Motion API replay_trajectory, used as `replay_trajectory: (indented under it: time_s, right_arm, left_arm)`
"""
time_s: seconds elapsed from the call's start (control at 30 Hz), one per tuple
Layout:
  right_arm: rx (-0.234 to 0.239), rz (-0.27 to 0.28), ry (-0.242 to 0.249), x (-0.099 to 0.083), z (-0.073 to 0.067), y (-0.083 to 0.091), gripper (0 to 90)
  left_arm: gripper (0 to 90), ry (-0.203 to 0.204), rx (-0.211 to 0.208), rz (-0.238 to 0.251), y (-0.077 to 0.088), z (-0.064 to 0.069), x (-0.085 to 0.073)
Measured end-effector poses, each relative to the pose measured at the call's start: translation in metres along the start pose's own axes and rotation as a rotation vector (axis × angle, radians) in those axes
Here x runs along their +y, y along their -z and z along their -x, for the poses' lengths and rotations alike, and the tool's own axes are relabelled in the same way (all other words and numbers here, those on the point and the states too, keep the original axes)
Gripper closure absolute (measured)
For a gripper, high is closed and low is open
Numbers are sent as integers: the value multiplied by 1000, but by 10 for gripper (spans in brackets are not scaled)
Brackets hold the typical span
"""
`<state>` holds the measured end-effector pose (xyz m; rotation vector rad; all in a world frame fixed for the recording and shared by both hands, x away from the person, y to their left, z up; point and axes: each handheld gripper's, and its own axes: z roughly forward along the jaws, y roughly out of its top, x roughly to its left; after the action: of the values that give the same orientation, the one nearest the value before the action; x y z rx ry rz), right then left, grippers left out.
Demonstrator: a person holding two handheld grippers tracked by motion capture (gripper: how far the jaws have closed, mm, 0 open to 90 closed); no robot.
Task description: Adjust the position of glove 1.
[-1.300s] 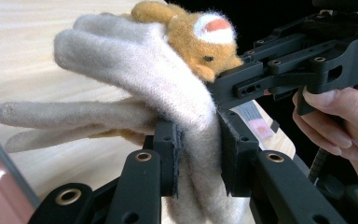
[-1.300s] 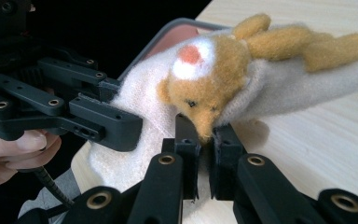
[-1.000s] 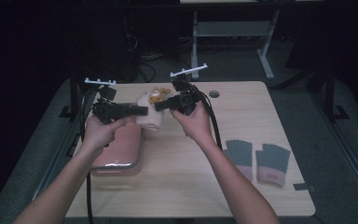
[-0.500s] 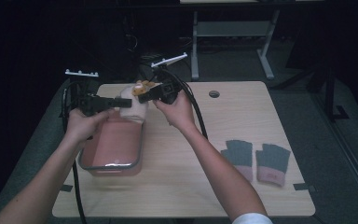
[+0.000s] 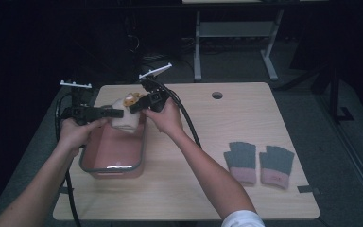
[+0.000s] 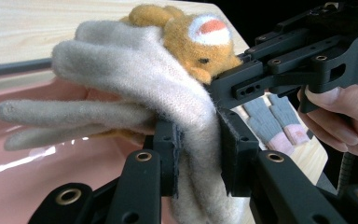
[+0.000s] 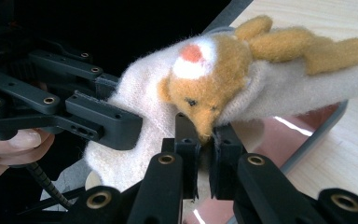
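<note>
Over the pink tray: a cream glove with an orange plush animal on it hangs between the two claws, above the tray's far end.
Left claw (image 6: 199, 149): nearest in its own view, its jaws pinch the cream glove (image 6: 140, 84) near the cuff, a fold of fabric pressed between the pads; the glove's fingers trail off to the left over the pink tray (image 6: 51, 172).
Right claw (image 7: 206, 161): its jaws are pressed together on the glove's edge just under the snout of the orange plush animal (image 7: 223, 79); the cream glove (image 7: 144, 107) spreads up and away from the pads.
Both claws together: in the high view the left claw (image 5: 116, 113) and the right claw (image 5: 134, 105) meet the glove (image 5: 124, 118) from opposite sides, close to each other.
Tray: the pink tray (image 5: 87, 166) rests on the worktop (image 5: 227, 123), directly below the held glove.
Farther right: a pair of grey gloves with pink cuffs (image 5: 260, 163) lies flat on the worktop, well apart from both claws.
</note>
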<state>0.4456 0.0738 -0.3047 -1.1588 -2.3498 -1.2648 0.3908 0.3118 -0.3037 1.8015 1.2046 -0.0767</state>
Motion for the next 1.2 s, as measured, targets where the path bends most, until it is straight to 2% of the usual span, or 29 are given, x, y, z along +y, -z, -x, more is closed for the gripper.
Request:
replay_trajectory:
  time_s: [0.2, 0.4, 0.67, 0.83, 0.9, 1.2]
  right_arm:
    - [15, -10, -15, -4, 4, -12, 838]
    - [18, -45, -25, -11, 9, -31, 838]
    - [18, -110, -29, -21, 16, -57, 838]
    - [12, -149, -35, -26, 19, -69, 834]
    - [4, -162, -28, -27, 19, -74, 831]
    - [-65, -235, 28, -34, 12, -88, 775]
  left_arm:
    - [707, 7, 15, -11, -3, -6, -8]
    - [707, 47, 23, -31, -6, -18, -21]
    - [706, 70, 51, -89, -14, -31, -36]
    - [705, 93, 69, -108, -18, -39, -46]
    - [704, 116, 74, -108, -19, -42, -51]
    - [704, 119, 148, -202, -32, -48, -67]
